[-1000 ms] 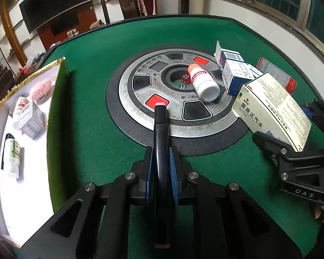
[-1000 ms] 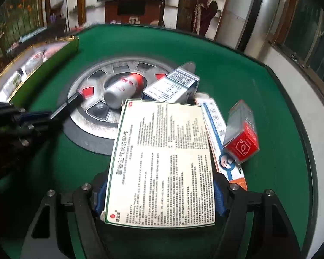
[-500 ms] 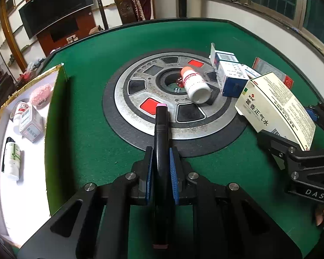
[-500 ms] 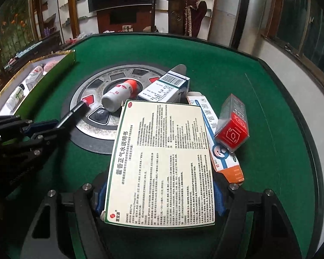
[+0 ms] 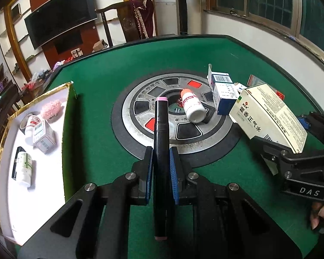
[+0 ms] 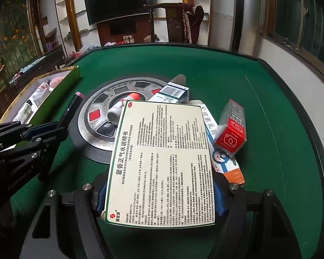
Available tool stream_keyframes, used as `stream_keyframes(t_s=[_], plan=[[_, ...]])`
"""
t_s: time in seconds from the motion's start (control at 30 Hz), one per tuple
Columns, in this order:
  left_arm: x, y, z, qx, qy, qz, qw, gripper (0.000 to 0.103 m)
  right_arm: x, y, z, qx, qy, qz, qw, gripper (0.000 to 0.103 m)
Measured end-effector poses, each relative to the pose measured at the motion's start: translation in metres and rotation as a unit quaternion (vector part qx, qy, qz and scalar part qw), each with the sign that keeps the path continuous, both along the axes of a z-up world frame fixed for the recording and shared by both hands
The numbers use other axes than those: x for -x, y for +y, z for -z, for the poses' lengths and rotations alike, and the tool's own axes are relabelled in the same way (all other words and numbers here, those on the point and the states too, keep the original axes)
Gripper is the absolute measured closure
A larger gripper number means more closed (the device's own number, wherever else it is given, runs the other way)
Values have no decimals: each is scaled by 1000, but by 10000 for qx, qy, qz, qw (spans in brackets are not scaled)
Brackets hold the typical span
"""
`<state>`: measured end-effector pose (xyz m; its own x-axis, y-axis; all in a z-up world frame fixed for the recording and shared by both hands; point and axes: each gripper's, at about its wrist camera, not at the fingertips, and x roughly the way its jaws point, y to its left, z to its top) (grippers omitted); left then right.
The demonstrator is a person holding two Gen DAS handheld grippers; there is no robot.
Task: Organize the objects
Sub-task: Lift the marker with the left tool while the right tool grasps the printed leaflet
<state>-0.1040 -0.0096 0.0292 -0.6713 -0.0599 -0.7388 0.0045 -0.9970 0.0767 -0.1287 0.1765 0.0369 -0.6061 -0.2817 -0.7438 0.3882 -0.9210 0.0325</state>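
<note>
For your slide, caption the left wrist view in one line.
Left gripper clamps a black marker above the green table.

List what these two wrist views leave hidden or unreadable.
- Right wrist view: the large white box covers the right gripper fingers and part of the long tube carton.
- Left wrist view: the left gripper hides the black marker middle.
- Tray bottle labels: too small to read.
- Left view: right edge cuts off the person's hand.
</note>
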Motion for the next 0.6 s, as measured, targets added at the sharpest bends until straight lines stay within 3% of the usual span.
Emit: stream_keyframes(t_s=[0.6], plan=[[-8, 0, -14, 114, 298, -81, 9995, 89, -8, -11, -5, -17, 208, -39, 9998, 30]])
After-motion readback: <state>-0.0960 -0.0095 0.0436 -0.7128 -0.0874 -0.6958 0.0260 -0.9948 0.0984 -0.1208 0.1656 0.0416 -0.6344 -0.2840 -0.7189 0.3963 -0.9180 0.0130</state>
